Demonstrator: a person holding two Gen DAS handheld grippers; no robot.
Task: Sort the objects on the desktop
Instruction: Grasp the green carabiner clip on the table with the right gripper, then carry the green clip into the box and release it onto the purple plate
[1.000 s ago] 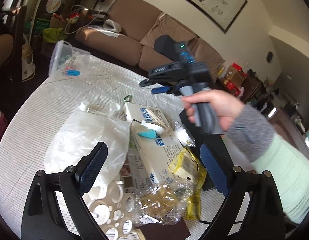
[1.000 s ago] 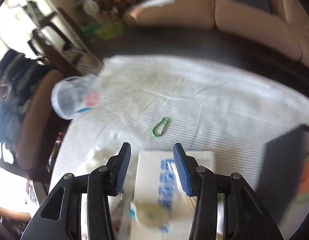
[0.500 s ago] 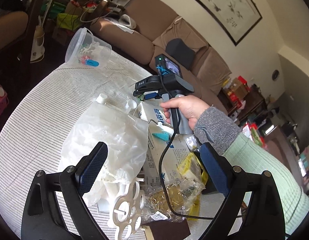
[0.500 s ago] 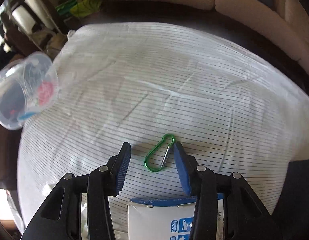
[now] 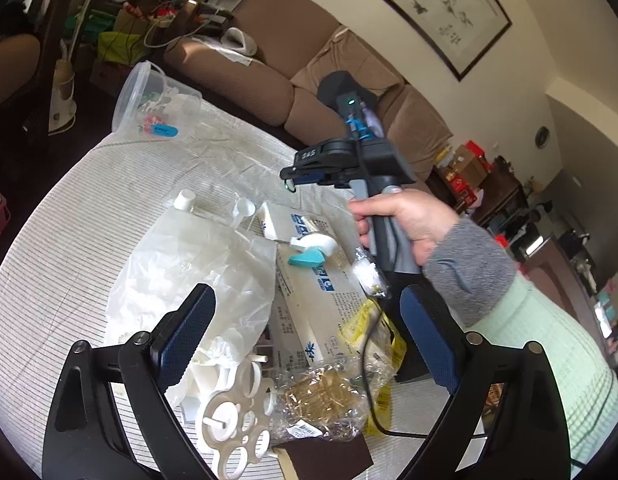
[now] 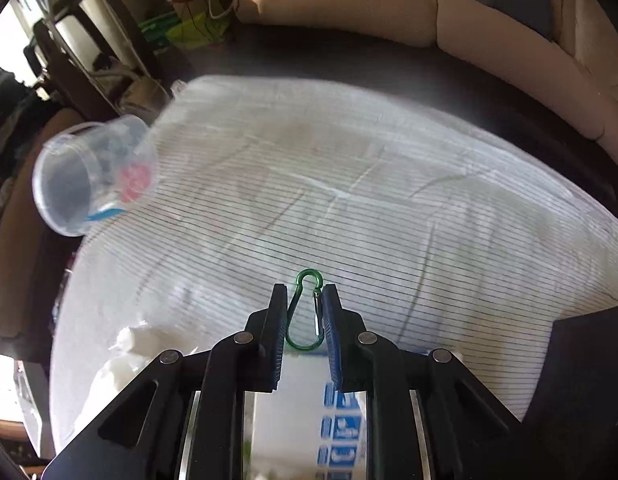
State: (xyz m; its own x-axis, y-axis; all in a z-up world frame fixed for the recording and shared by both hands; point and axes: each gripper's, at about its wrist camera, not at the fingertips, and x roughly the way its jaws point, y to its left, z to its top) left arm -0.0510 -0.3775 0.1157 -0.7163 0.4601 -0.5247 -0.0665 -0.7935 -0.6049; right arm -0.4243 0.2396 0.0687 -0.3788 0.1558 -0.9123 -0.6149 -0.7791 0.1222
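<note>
Your right hand (image 5: 405, 220) grips the handle of the right tool (image 6: 305, 312), fingers wrapped round it, grey cuff and pale green sleeve trailing toward the surface's near right edge. That tool tilts steeply down, its blue pads (image 6: 279, 328) pinched together on a green carabiner (image 6: 305, 312). Your left tool (image 5: 305, 340) hangs lower and nearer, angled gently down, its pads (image 5: 185, 336) spread wide with nothing between them.

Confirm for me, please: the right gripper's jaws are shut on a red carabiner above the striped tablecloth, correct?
Not quite: the carabiner is green, not red, as the right wrist view shows. The rest holds: the right gripper has its jaws shut on it above the striped tablecloth.
</note>
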